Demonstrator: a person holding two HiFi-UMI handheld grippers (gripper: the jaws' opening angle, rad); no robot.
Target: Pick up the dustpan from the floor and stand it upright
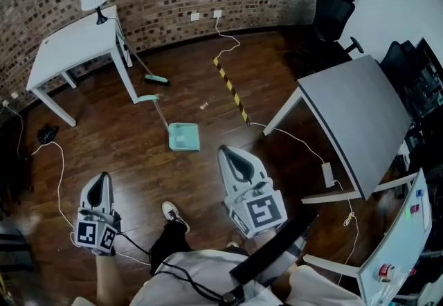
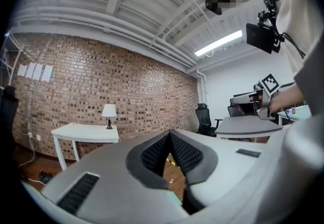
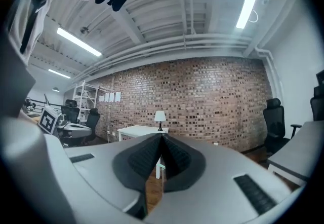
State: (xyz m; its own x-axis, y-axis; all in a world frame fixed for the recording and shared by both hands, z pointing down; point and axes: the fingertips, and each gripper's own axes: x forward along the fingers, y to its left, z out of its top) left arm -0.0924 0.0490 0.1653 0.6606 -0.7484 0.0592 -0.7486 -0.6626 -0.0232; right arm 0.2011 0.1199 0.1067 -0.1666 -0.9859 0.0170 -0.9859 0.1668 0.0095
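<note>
Head view, dustpan: The dustpan [image 1: 184,137] lies flat on the floor [image 1: 124,145], handle [image 1: 160,116] running toward the white table [image 1: 69,48]. It is not yet stood up.
Head view, grippers: My left hand-held gripper [image 1: 104,180] and right hand-held gripper [image 1: 227,154] hang short of the dustpan. The right is nearer, and neither touches it. I judge this to be the approach.
Left gripper view, jaws: The left hand-held gripper [image 2: 170,134] is pressed together at the tips with nothing between. A teal sliver shows below, probably the dustpan.
Right gripper view, jaws: The right hand-held gripper [image 3: 162,137] is pressed together and empty. It points level at the table [image 3: 134,131] and lamp [image 3: 160,115].
Finding: As held, both aim too high. A grasp calls for lowering one gripper and spreading its jaws around the handle.
</note>
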